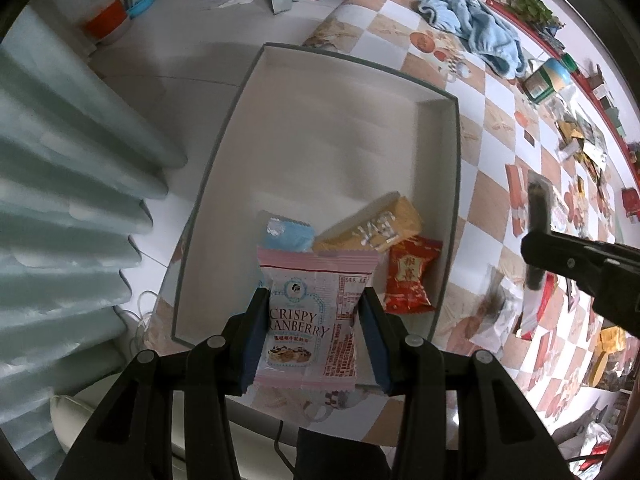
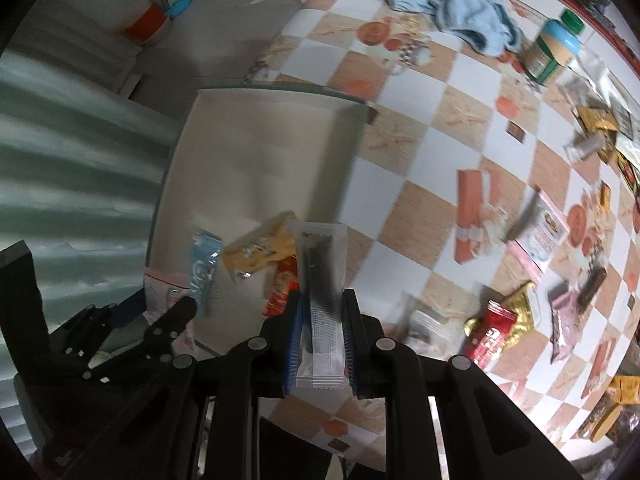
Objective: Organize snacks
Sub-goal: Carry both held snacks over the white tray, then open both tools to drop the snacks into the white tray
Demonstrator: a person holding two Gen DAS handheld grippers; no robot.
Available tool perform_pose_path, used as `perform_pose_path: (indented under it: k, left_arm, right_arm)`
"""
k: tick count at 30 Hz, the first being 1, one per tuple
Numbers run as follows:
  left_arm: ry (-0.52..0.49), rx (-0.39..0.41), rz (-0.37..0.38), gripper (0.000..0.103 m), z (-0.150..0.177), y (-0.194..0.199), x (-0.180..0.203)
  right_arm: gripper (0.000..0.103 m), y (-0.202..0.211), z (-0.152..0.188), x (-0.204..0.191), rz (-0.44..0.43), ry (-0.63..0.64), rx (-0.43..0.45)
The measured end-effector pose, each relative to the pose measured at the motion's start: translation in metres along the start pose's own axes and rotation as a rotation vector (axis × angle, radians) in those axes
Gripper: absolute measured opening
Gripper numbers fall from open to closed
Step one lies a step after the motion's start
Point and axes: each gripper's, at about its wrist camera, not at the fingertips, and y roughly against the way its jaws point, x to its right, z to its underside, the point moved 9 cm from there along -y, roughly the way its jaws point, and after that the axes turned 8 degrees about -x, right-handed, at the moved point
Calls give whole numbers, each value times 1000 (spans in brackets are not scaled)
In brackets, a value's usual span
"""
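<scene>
**Pink wrapper and clear sleeve, both carried toward the box**

Pink-and-white film wraps the cranberry snack packet [image 1: 308, 320], which the left gripper [image 1: 314, 336] pinches by its two long edges, the blue pads pressing in on the printed sides. The packet hangs over the near end of the white box [image 1: 224, 152], just above the three snacks already lying there: a blue packet [image 1: 286, 234], a yellow packet [image 1: 372, 228] and a red packet [image 1: 410, 276]. It looks light and puffy, sealed with crimped ends; the film is likely slick, so a grip across the filled middle, as here, should hold better than one on the thin end seams. Whatever is inside is probably brittle and should not be squeezed hard.

The right gripper [image 2: 322, 336] is closed tight on a narrow clear stick pack [image 2: 322, 288] with a dark bar inside and a white printed lower half. It is held upright by its flat faces, over the right edge of the box, near the yellow and red packets. It seems stiff enough to keep its shape, yet thin and light; it may slide out lengthwise if the hold loosens.

More snacks [image 2: 504, 328] lie scattered across the checked counter [image 2: 400, 128] to the right, well apart from the box. A blue towel [image 2: 452, 4] and a jar [image 2: 554, 50] sit at the far end.
</scene>
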Motion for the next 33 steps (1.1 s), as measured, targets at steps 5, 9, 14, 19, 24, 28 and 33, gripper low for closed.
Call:
perform_pose_path:
  k: [5, 9, 14, 19, 24, 28, 33]
  left_arm:
    - [12, 4, -11, 49, -11, -3, -5]
    - [19, 0, -20, 49, -21, -9, -9]
    - [18, -19, -32, 49, -28, -21, -12]
    - [16, -42, -46, 49, -30, -35, -13]
    - [7, -58, -57, 49, -31, -45, -13]
    - [0, -64, -59, 51, -31, -48, -12]
    - [-5, -50, -73, 74, -29, -45, -12]
  right_arm:
    - [21, -4, -11, -11, -2, 10, 0]
    - [21, -14, -23, -20, -12, 12, -9]
    - [21, -22, -35, -30, -30, 29, -10]
    - [21, -34, -47, -38, -29, 52, -24]
    - [21, -43, -52, -40, -23, 55, -38]
    - [21, -50, -51, -39, -16, 55, -51]
    - [34, -52, -50, -38, -40, 47, -72]
